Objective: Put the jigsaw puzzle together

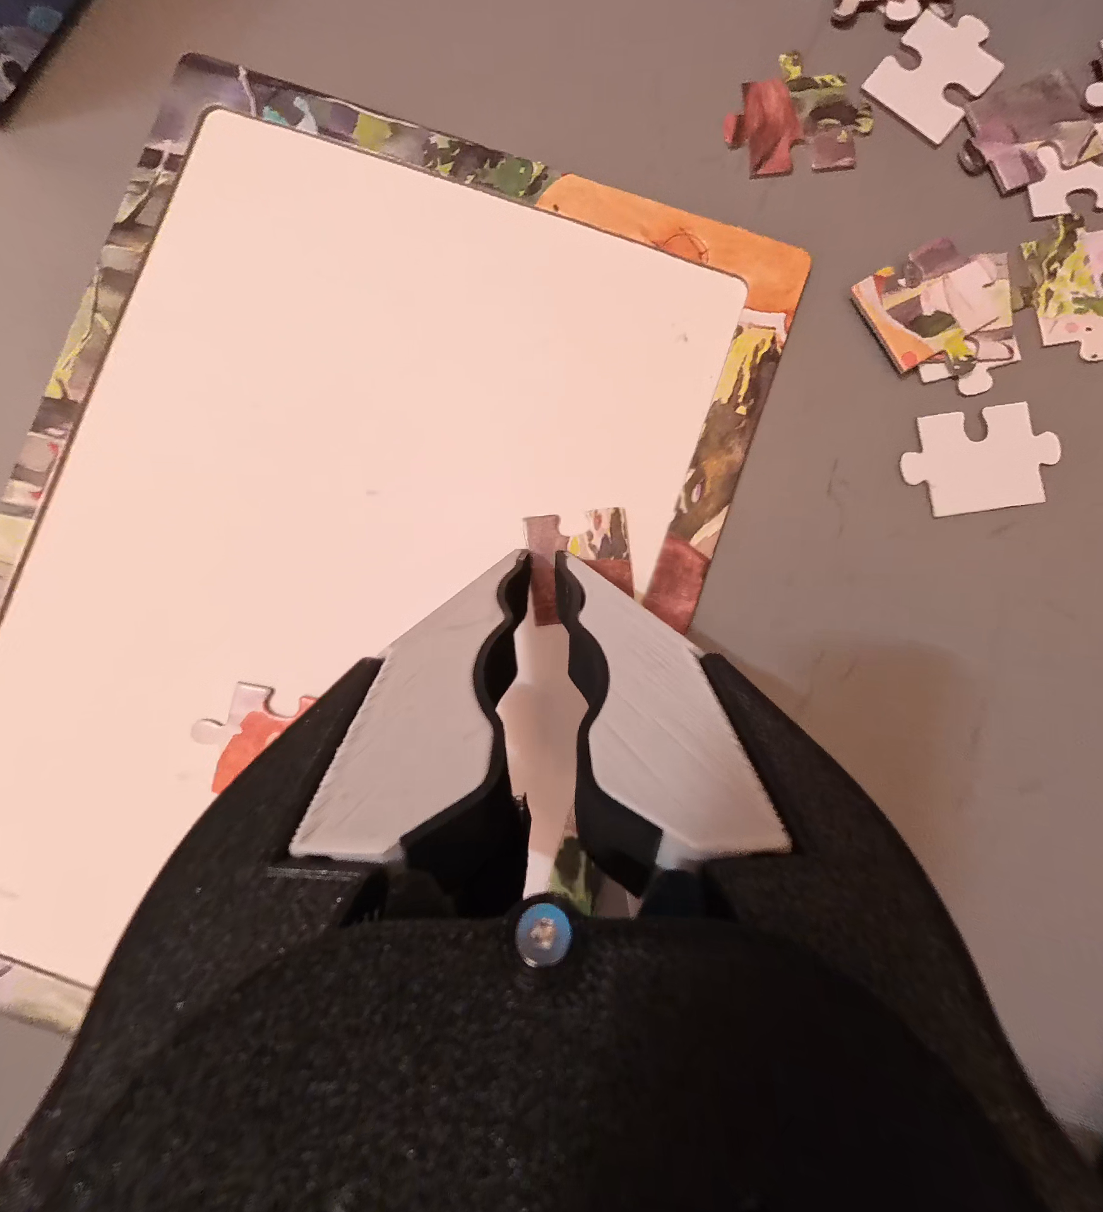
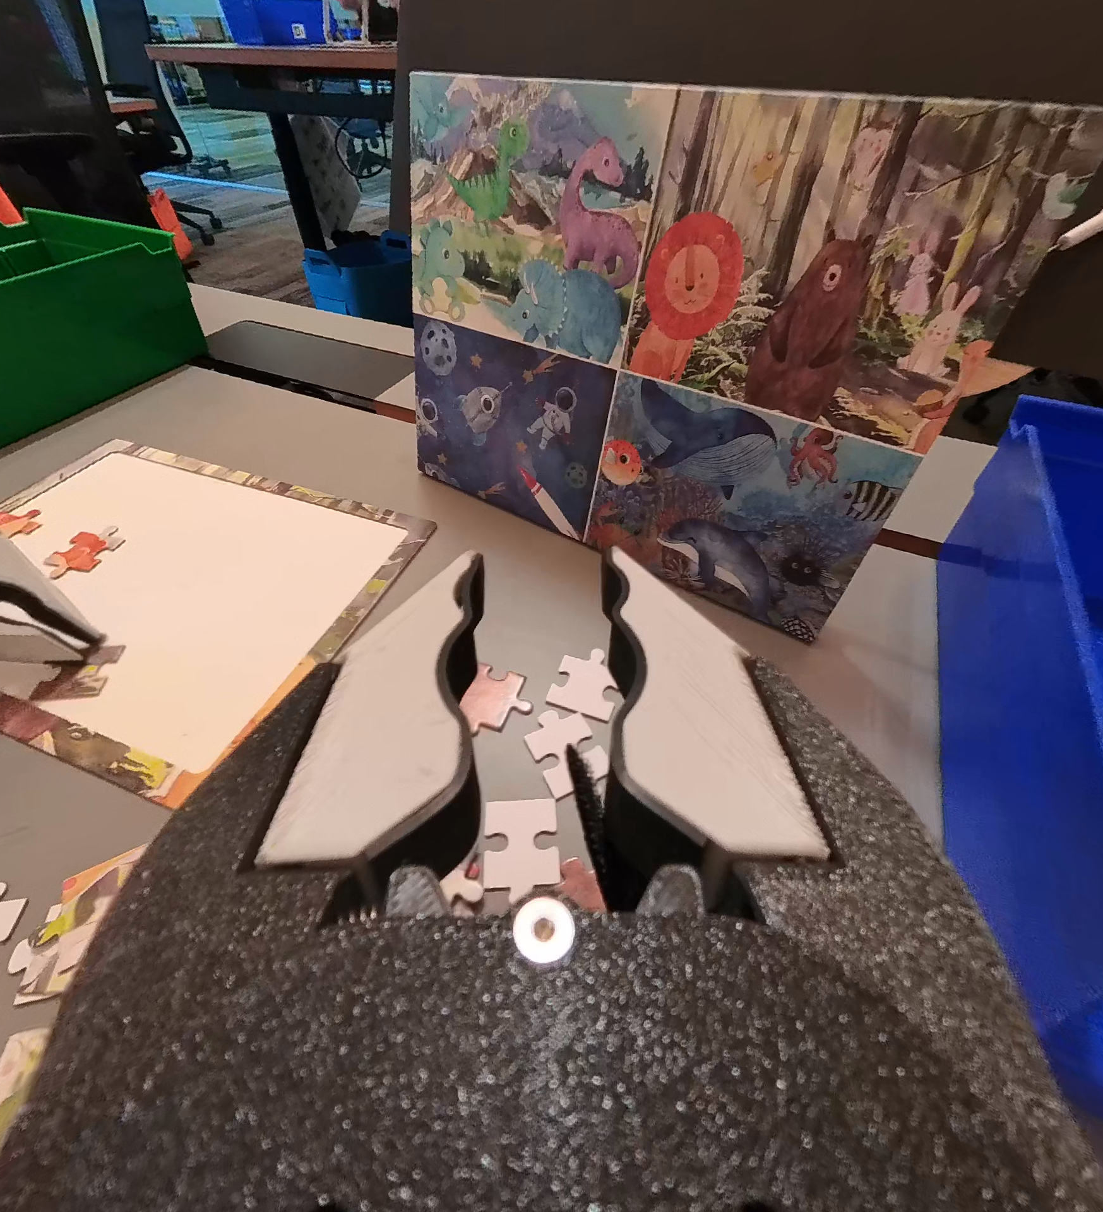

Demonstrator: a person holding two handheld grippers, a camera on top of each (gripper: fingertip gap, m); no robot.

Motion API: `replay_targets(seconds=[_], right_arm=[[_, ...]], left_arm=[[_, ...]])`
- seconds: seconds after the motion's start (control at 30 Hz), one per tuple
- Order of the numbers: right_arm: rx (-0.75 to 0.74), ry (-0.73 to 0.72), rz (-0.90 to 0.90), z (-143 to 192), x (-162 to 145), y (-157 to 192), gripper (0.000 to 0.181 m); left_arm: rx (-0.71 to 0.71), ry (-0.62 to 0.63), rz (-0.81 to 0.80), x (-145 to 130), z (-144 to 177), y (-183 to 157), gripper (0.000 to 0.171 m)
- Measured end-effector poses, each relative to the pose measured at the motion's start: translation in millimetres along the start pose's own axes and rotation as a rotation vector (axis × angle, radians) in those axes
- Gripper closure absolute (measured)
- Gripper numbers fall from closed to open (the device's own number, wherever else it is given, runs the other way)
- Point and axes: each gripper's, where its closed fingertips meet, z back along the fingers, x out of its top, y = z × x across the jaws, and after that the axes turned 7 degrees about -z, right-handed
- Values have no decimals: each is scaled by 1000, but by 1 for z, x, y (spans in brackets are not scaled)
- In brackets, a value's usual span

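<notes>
Grey table: puzzle tray, few pieces.

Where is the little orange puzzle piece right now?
The small orange puzzle piece lies on the white inside of the puzzle tray, near its lower edge in the left wrist view, just left of the left gripper.

Warm, fairly bright indoor light falls from above. In the left wrist view the white inner panel of the puzzle tray is washed out to pinkish glare, and the black-and-grey hand-held gripper casts a soft shadow onto the grey worktop at its right. Both views bend strongly toward the edges. In the right wrist view the blue plastic bin and near loose pieces smear with motion blur; the background room is soft.
</notes>
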Motion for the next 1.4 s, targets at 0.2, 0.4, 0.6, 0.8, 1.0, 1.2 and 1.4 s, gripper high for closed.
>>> replay_targets(seconds=[0.2,0.4,0.6,0.8,1.0,1.2,1.4], right_arm=[[516,225,69,-2,-43,100,145],[859,544,394,-22,-111,197,155],[940,656,459,-60,-126,234,181],[921,671,525,-62,-137,233,181],[915,698,444,-54,-139,228,181],[862,672,448,-58,-129,212,181],[822,652,504,-62,-134,210,181]], left_arm=[[-21,-14,-23,5,4,-7,159],[-52,-31,-35,-12,30,-32,152],[-30,0,22,-30,24,-28,165],[-35,-14,47,-30,23,-29,171],[-33,-17,65,-30,23,-29,171],[-33,-22,72,-30,23,-29,171],[-40,-32,78,-30,22,-29,171]])
